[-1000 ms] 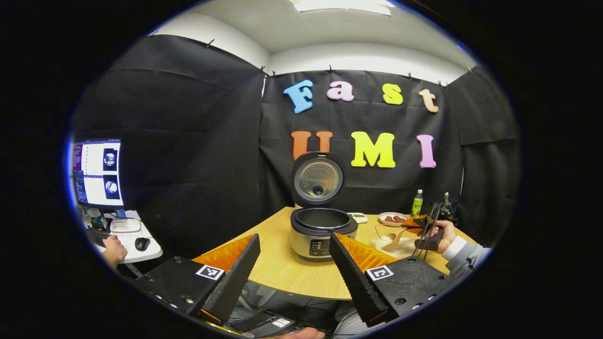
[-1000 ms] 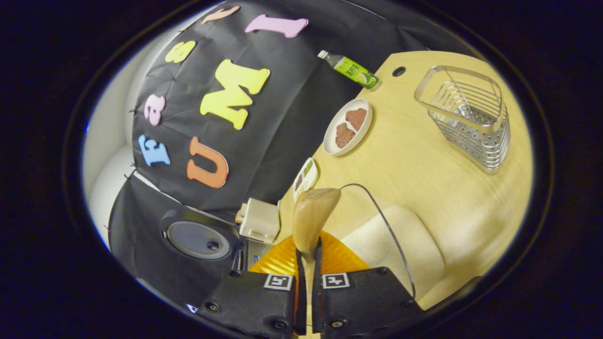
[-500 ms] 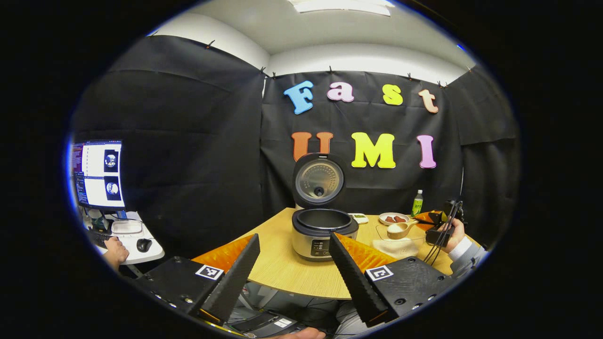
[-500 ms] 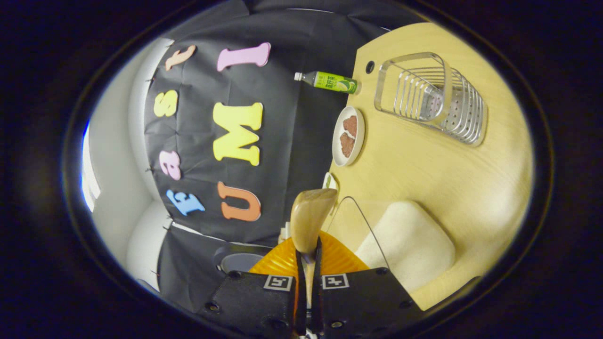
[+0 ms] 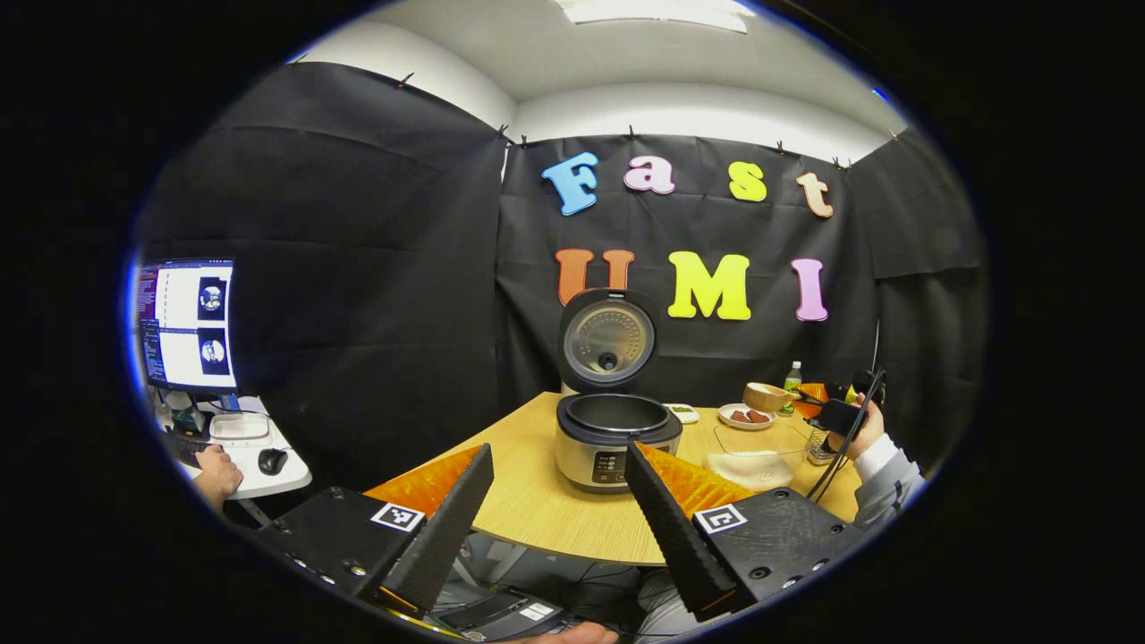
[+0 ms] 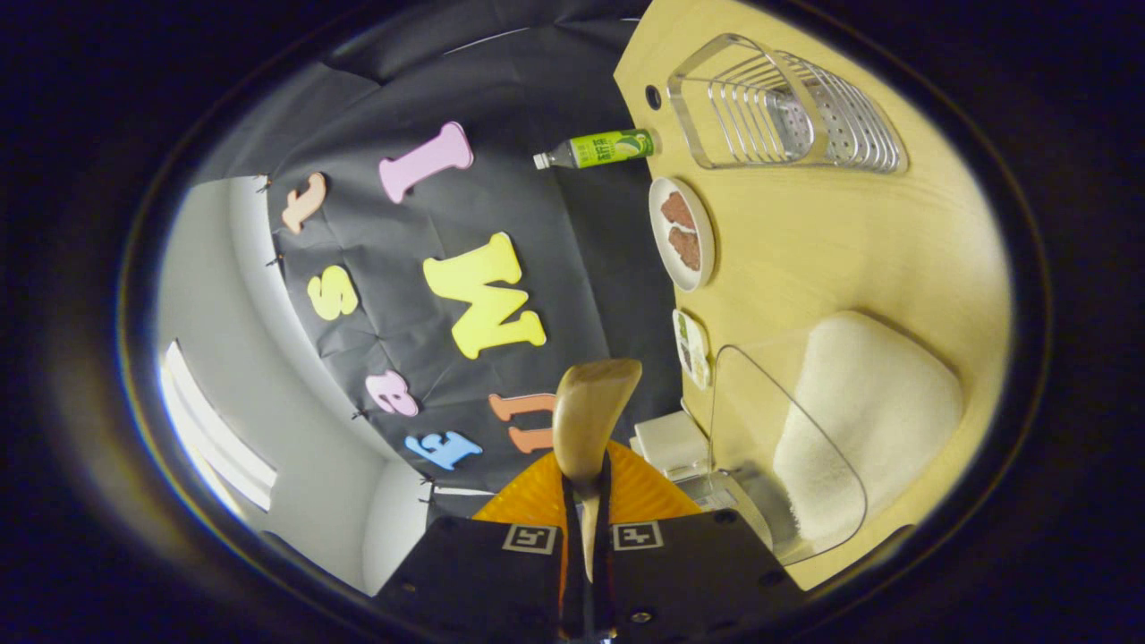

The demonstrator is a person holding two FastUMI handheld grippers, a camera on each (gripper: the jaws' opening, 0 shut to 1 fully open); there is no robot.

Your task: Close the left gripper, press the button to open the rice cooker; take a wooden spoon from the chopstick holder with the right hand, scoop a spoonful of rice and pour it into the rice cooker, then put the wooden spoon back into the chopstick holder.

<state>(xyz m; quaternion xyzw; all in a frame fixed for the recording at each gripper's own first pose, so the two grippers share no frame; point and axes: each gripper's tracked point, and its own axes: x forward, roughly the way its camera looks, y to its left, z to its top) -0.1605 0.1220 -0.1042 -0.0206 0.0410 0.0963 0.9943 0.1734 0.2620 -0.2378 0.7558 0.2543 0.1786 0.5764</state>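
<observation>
1 wooden spoon (image 6: 586, 420) upright between right claw (image 6: 586, 537) fingers.

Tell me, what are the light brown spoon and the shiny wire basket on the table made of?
The light brown spoon looks like wood: smooth, matte, pale tan, with faint grain. The right gripper is shut on its handle. The shiny wire basket looks like polished metal, probably steel: thin silvery bars and a base with small holes that catch the light. It lies on the pale wood-look table.

Rice cooker (image 5: 617, 434) stands lid-up beyond the spread tongs (image 5: 559, 501).
</observation>
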